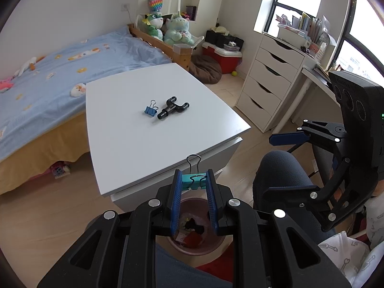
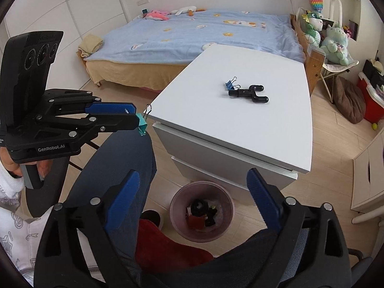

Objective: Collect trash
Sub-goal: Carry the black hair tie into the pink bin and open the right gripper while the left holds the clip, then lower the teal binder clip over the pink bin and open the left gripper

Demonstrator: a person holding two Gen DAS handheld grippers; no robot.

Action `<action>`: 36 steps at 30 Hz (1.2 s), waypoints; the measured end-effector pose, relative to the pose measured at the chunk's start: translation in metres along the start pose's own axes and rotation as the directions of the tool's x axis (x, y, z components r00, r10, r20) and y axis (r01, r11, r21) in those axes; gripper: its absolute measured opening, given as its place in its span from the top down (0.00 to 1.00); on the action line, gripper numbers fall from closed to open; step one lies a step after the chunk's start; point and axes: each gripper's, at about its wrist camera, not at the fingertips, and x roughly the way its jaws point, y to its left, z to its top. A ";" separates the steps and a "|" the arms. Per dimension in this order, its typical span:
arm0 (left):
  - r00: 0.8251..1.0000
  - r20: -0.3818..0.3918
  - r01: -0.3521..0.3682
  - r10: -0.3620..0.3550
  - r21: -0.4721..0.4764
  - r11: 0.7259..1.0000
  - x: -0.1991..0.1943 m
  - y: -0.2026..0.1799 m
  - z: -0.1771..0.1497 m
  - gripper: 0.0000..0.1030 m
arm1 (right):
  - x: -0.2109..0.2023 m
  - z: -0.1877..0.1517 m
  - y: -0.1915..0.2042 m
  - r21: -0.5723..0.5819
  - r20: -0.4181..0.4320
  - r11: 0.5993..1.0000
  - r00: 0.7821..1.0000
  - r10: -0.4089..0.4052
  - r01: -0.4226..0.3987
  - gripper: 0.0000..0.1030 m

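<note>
The left gripper (image 1: 193, 184) is closed on one teal binder clip (image 1: 193, 182), held off the near edge of the white table (image 1: 134, 148). The right gripper (image 2: 193, 187) stands wide open, holding nothing. On the table lie one blue binder clip (image 1: 149, 110) and one black forked part (image 1: 172, 107). One pink bin (image 2: 178, 230) on the floor holds scraps, perhaps three or four.

A teal binder clip (image 1: 194, 182) sits between blue finger pads (image 1: 177, 198) on a black left gripper (image 1: 193, 193). A blue binder clip (image 1: 150, 110) and black forked attachment (image 1: 172, 108) lie on a white table (image 1: 134, 144). The bin (image 2: 178, 201) is translucent pink; the bedspread (image 2: 192, 36) is light blue with small animal prints.
</note>
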 end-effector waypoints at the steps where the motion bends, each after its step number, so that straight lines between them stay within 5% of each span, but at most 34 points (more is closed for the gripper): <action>1: 1.000 -0.002 0.005 -0.005 0.002 1.000 0.000 -0.001 -0.001 0.80 | -0.001 0.000 -0.001 0.004 0.004 1.000 1.000 -0.010 0.010 0.09; 32: 0.994 -0.050 0.100 -0.096 0.083 0.992 0.013 -0.026 -0.004 0.80 | -0.028 -0.010 -0.031 0.125 0.062 0.988 0.993 -0.105 0.096 0.05; 35: 0.993 -0.052 0.107 -0.102 0.089 0.990 0.016 -0.027 -0.004 0.76 | -0.030 -0.011 -0.033 0.130 0.065 0.987 0.992 -0.105 0.096 0.05; 36: 0.993 -0.053 0.108 -0.103 0.092 0.990 0.016 -0.027 -0.004 0.62 | -0.030 -0.011 -0.034 0.132 0.066 0.987 0.992 -0.104 0.095 0.05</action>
